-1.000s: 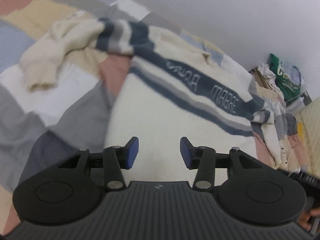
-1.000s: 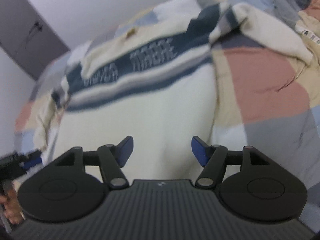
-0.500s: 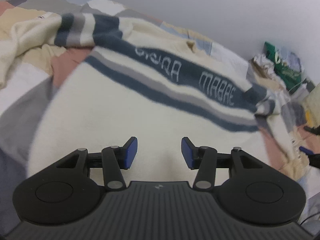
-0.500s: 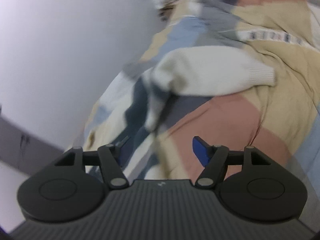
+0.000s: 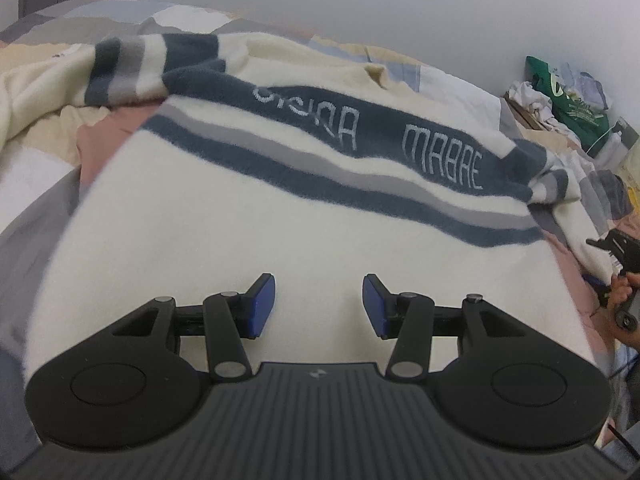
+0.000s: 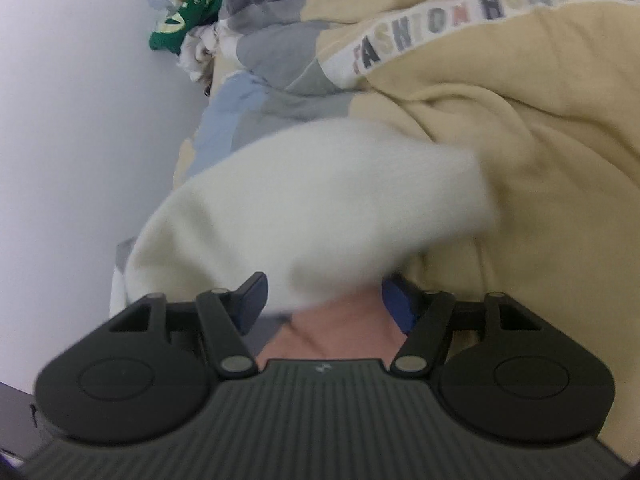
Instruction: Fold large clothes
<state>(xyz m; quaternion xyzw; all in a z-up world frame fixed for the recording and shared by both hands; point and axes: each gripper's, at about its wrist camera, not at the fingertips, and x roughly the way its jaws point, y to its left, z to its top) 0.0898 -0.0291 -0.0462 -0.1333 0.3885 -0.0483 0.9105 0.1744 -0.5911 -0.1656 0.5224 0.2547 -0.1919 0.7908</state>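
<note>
Sweater (image 5: pixel 280 248) spread flat on bed; left tongs (image 5: pixel 319 306) open, empty; right tongs (image 6: pixel 324 300) open, newly swung toward sleeve (image 6: pixel 320 216), perhaps reaching.

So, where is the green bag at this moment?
The green bag lies far right in the left wrist view, against the wall, beyond the sweater; in the right wrist view it is top left.

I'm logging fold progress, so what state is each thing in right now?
Sweater: spread flat on the bed, unfolded.
Sleeve: blurred, lying between the right tongs' open jaws, not clamped.
Left tongs: open, over the sweater's body, holding nothing.
Right tongs: open.
</note>
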